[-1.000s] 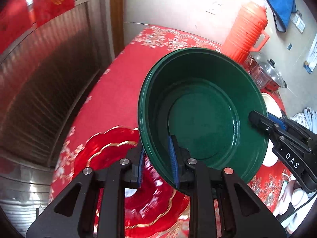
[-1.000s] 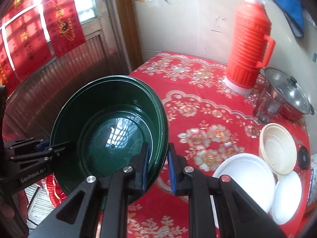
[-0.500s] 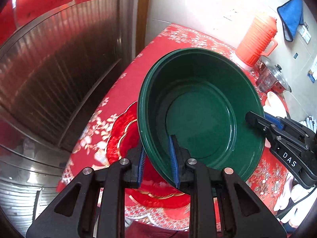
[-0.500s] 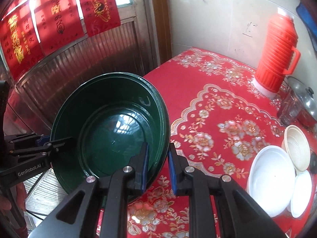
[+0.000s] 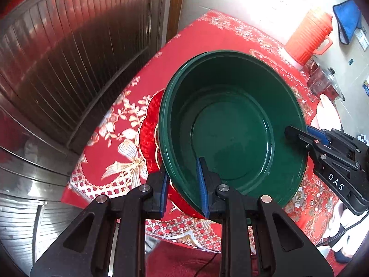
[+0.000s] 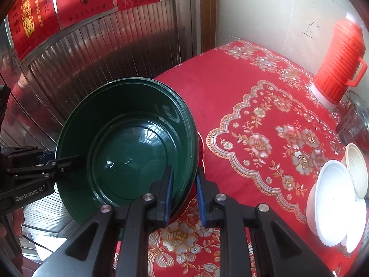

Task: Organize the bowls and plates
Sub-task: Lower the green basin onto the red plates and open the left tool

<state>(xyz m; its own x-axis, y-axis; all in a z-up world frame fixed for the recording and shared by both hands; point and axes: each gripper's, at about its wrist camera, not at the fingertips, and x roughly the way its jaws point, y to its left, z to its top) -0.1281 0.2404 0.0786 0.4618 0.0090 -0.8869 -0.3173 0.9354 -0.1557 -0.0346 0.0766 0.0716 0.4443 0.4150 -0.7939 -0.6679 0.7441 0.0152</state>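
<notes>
Green basin is hanging tilted over the table's near-left corner, partly covering a red plate lying on the red floral tablecloth. Left gripper is clamping its near rim, right gripper is clamping the opposite rim, one pad inside the wall and one outside. White bowls and an orange thermos are sitting well apart toward the right side.

Home: tablecloth, thermos, bowls
</notes>
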